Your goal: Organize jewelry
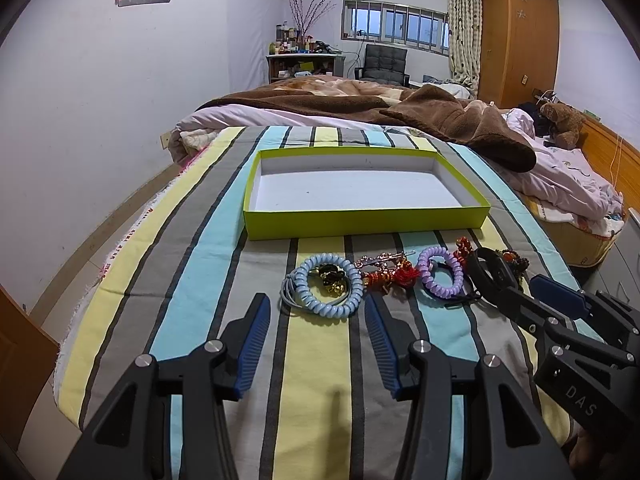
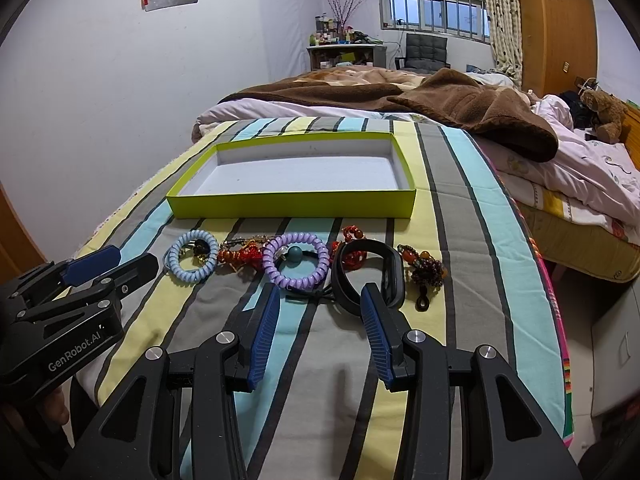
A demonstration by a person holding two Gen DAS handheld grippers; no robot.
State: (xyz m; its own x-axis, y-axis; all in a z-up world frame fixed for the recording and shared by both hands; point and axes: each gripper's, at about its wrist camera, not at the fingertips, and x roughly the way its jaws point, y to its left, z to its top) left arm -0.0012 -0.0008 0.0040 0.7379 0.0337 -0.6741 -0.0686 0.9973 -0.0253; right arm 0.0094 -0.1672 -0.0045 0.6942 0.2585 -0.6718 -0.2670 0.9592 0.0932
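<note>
A shallow green box [image 1: 360, 222] [image 2: 288, 204] with a white inside lies empty on the striped cloth. In front of it lies a row of jewelry: a blue coil band [image 1: 320, 290] [image 2: 188, 272], a red-and-gold trinket [image 1: 390, 274] [image 2: 240, 256], a purple coil band [image 1: 440, 272] [image 2: 296, 280], a black wristband [image 1: 486, 266] [image 2: 394, 268], red beads [image 2: 352, 236] and a dark bead bracelet [image 2: 428, 270]. My left gripper [image 1: 316, 302] is open just short of the blue band. My right gripper [image 2: 320, 292] is open, near the purple band and wristband.
The striped cloth [image 1: 312, 380] covers a surface whose edges fall off left and right. Behind the box is a bed with a brown blanket [image 1: 420, 112] and a teddy bear [image 1: 560, 120]. A wooden wardrobe [image 1: 516, 32] stands far right.
</note>
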